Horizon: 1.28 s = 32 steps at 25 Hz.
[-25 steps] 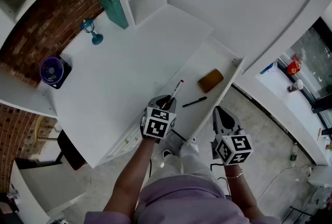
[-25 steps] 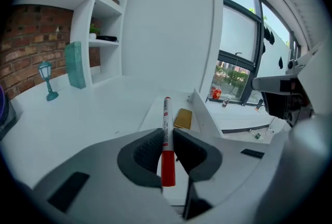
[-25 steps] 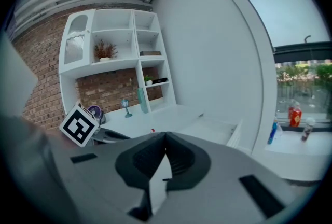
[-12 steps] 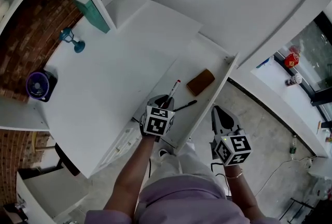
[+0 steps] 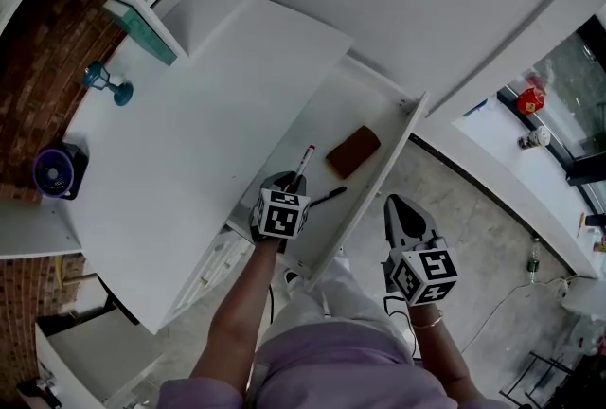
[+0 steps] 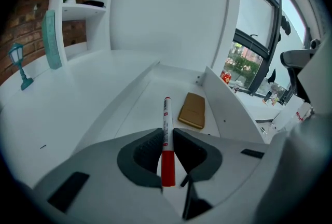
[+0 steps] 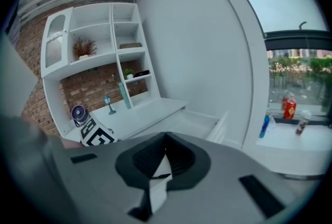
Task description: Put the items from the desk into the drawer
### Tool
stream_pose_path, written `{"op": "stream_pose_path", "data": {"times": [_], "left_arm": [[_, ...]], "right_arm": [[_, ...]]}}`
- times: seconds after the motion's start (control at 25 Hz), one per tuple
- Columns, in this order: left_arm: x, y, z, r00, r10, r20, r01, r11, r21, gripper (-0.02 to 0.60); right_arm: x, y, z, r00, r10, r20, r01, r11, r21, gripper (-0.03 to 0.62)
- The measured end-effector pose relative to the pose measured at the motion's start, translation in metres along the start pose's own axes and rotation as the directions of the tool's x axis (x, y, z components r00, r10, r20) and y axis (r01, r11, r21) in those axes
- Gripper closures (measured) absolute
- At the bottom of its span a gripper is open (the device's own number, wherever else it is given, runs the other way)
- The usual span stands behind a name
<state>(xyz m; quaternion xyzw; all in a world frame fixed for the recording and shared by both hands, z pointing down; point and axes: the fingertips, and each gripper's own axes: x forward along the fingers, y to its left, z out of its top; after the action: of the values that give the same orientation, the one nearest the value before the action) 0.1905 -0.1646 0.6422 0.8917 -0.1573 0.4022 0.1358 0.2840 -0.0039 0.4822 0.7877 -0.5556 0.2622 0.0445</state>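
Note:
My left gripper (image 5: 290, 184) is shut on a white marker with a red cap (image 6: 167, 135). It holds the marker over the near end of the open white drawer (image 5: 379, 114), tip pointing into it. A brown flat case (image 5: 352, 151) lies in the drawer ahead of the marker's tip. A black pen (image 5: 327, 199) rests just right of the gripper. My right gripper (image 5: 401, 206) hangs outside the drawer's front, over the floor, shut with nothing in it. In the left gripper view the case (image 6: 192, 110) lies right of the marker.
On the white desk (image 5: 189, 151) to the left stand a teal lamp figurine (image 5: 106, 83), a purple fan (image 5: 52, 172) and a teal book (image 5: 142, 30) leaning at the shelf unit. The drawer's front panel (image 5: 388, 166) runs between my grippers.
The head view has swung, so the desk slides left. My left gripper with the marker has edged a little further over the drawer. The right gripper has held still.

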Motion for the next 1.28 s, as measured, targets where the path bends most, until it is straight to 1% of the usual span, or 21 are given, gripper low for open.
{"op": "stream_pose_path", "data": {"times": [0.28,0.72,0.92,1.16,1.28], "left_arm": [[0.027,0.010,-0.015,0.998,0.022,-0.057,-0.022,1.000,0.001,0.517],[0.054,0.012,-0.029,0.988,0.017,-0.151,-0.013,0.999,0.029,0.517],[0.061,0.010,-0.035,0.985,0.011,-0.173,-0.006,1.000,0.030,0.517],[0.065,0.008,-0.050,0.976,0.009,-0.219,-0.004,1.000,0.026,0.517],[0.066,0.009,-0.053,0.974,0.011,-0.225,-0.005,1.000,0.026,0.515]], "right_arm": [[0.008,-0.019,-0.001,1.000,-0.012,-0.017,0.013,1.000,0.012,0.589],[0.018,-0.024,-0.004,0.999,-0.007,-0.039,0.008,1.000,0.019,0.589],[0.019,-0.027,-0.005,0.999,-0.009,-0.045,0.010,1.000,0.022,0.589],[0.018,-0.030,-0.007,0.999,-0.011,-0.048,0.013,1.000,0.025,0.589],[0.019,-0.031,-0.006,0.999,-0.012,-0.047,0.013,1.000,0.027,0.589]]}}
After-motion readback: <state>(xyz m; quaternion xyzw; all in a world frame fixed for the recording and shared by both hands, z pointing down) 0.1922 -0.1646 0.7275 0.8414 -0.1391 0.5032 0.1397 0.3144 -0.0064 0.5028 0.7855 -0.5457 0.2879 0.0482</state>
